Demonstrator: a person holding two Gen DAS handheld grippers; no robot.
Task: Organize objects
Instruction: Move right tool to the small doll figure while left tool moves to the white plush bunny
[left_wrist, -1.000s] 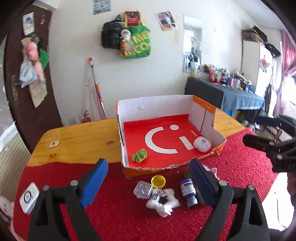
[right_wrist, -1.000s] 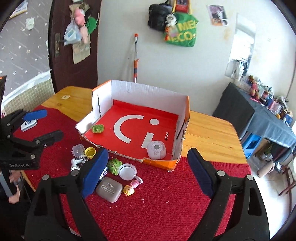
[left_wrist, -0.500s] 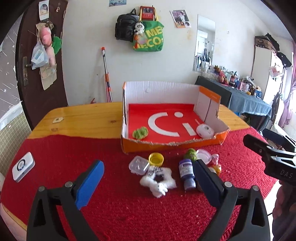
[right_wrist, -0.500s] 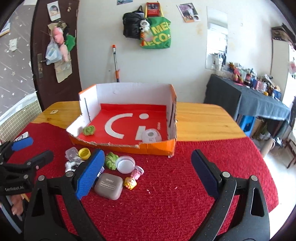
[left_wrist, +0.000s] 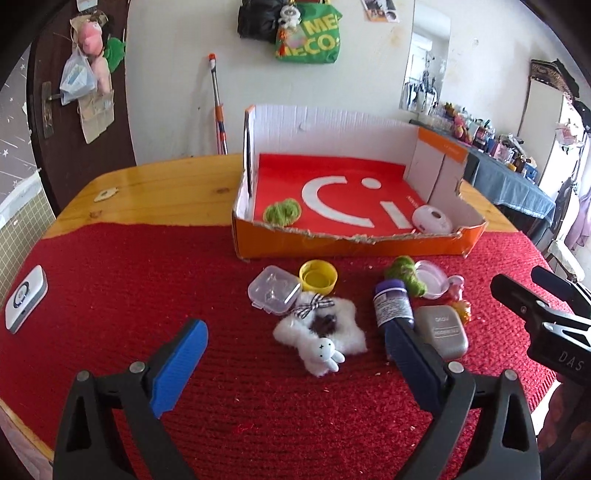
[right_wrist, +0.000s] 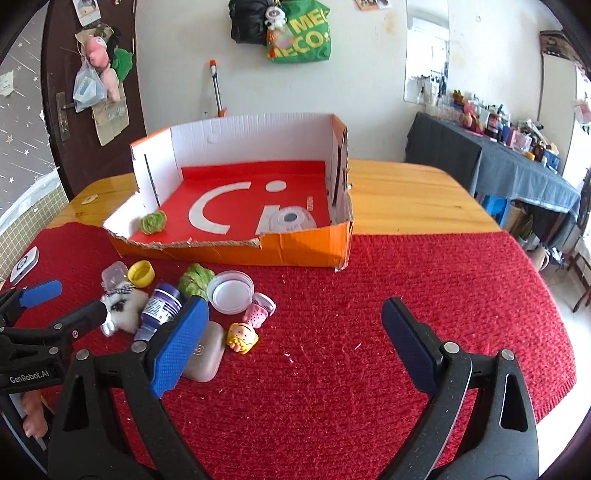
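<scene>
The right gripper (right_wrist: 295, 328) hangs over the red cloth (right_wrist: 406, 280) with its jaws spread wide and only bare cloth between them; they have just been opening. Its left finger (right_wrist: 177, 350) partly covers a grey case (right_wrist: 207, 354). Just beyond that fingertip lie a doll head (right_wrist: 242, 338), a pink cup (right_wrist: 260, 310), a white lid (right_wrist: 231, 291), a green knit piece (right_wrist: 195, 278) and a purple bottle (right_wrist: 159, 306). Further left are a white plush toy (right_wrist: 122, 304), a yellow cap (right_wrist: 142, 273) and the left gripper (right_wrist: 70, 302), open. Ahead of the fingers sits an orange box (right_wrist: 295, 251) holding a green ball (right_wrist: 152, 221) and a white disc (right_wrist: 291, 221).
</scene>
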